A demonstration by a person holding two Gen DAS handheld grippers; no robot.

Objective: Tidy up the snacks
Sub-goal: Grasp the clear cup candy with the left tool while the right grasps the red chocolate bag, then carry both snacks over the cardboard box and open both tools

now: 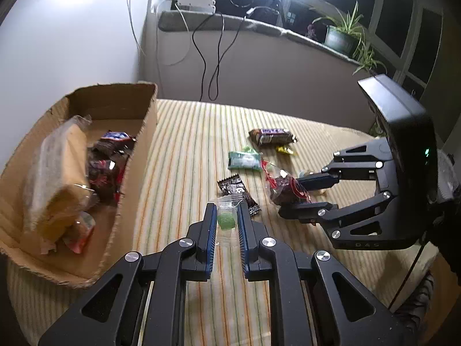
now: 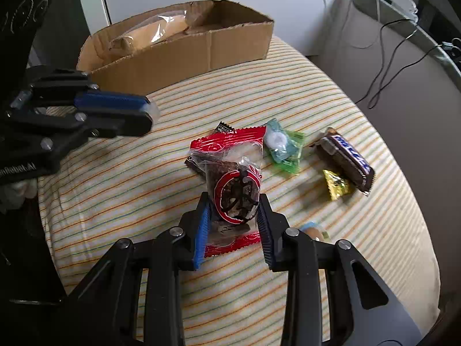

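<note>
My left gripper (image 1: 226, 212) is shut on a small clear-wrapped green candy (image 1: 226, 219), held above the striped cloth just right of the cardboard box (image 1: 144, 144). From the right wrist view the left gripper (image 2: 148, 115) hangs in front of the box (image 2: 201, 57). My right gripper (image 2: 234, 207) points down at the cloth, its pads pressed on both sides of a red-and-clear packet with a dark snack (image 2: 234, 173). The left wrist view shows the right gripper (image 1: 291, 196) clamped on this packet (image 1: 285, 189).
The box holds a large bread-like packet (image 1: 57, 167) and dark red snacks (image 1: 106, 170). On the striped cloth (image 2: 144, 173) lie a chocolate bar (image 2: 345, 158), a green packet (image 2: 283, 147), a gold candy (image 2: 335, 184) and a black packet (image 1: 236, 187). Cables (image 1: 213, 57) hang behind.
</note>
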